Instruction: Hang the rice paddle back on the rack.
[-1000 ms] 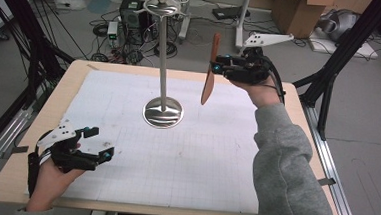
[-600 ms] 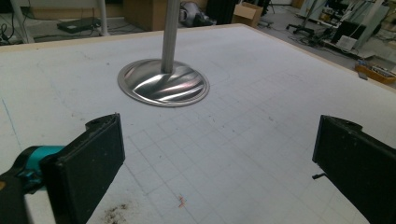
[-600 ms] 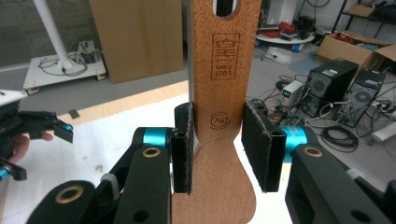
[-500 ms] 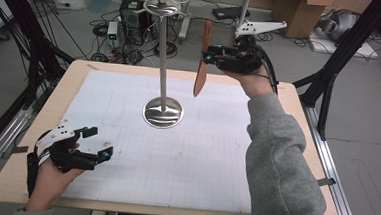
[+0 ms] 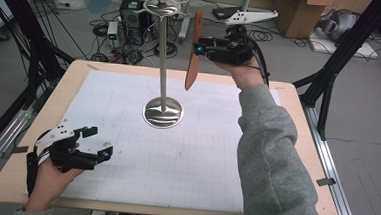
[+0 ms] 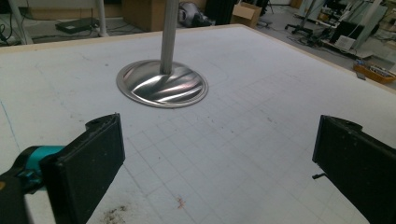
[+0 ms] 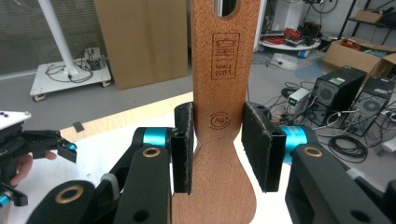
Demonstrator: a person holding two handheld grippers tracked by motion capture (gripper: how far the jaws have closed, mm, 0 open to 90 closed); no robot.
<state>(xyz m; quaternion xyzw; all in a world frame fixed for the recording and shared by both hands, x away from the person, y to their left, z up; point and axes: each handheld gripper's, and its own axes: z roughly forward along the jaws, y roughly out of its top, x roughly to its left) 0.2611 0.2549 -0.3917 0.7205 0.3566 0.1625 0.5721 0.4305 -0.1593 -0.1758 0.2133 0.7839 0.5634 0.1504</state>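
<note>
A wooden spatula (image 5: 192,70) hangs upright in the air, broad end down, with my right gripper (image 5: 200,48) shut on its handle. It is just right of the upper part of a tall metal stand (image 5: 163,61), whose hooked top (image 5: 162,5) is level with the spatula's upper end. In the right gripper view the handle (image 7: 219,70) is clamped between the pads of my right gripper (image 7: 218,142), and a hole shows at its top. My left gripper (image 5: 99,142) rests open over the mat's near left corner, empty. From the left gripper (image 6: 219,140) the stand's round base (image 6: 161,86) lies ahead.
A white gridded mat (image 5: 195,153) covers the wooden table (image 5: 8,184). Black frame posts (image 5: 331,61) stand at both sides. Cables, computer cases and boxes sit on the floor behind the table. The other hand's gripper (image 7: 42,140) shows far left in the right gripper view.
My right gripper has lifted the spatula and carried it left, toward the top of the stand. The left gripper has stayed where it was.
</note>
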